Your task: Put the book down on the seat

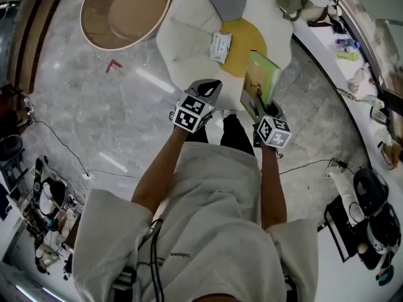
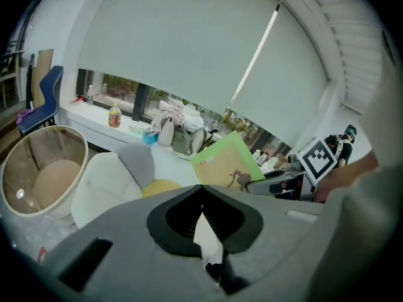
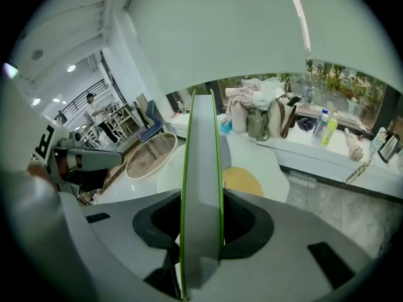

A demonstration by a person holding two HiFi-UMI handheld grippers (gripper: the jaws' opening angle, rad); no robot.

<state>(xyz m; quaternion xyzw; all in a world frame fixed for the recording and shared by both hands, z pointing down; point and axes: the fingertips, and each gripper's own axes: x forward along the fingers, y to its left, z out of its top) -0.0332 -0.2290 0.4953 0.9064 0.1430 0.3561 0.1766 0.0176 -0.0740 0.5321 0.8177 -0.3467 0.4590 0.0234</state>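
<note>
A person in a white T-shirt (image 1: 208, 231) stands over a white, petal-shaped seat (image 1: 189, 30) with a gripper in each hand. The right gripper (image 1: 257, 111) has its jaws clamped on the lower edge of a green-covered book (image 1: 262, 79), which stands upright on edge in the air at the seat's near right side, beside the yellow cushion (image 1: 242, 39) at the seat's centre; the book is not lying on the seat. The right gripper view looks straight along the book's thin edge (image 3: 201, 168), which rises between the two dark pads. The left gripper (image 1: 210, 87) hangs just left of the book above the seat's front edge, its jaws drawn together at the tips with nothing between them; its own view shows the book's cover (image 2: 227, 162) beyond. A small white packet (image 1: 220, 47) lies on the seat near the cushion. A round tub (image 1: 126, 11) stands on the grey marble floor (image 1: 94, 112) to the left.
</note>
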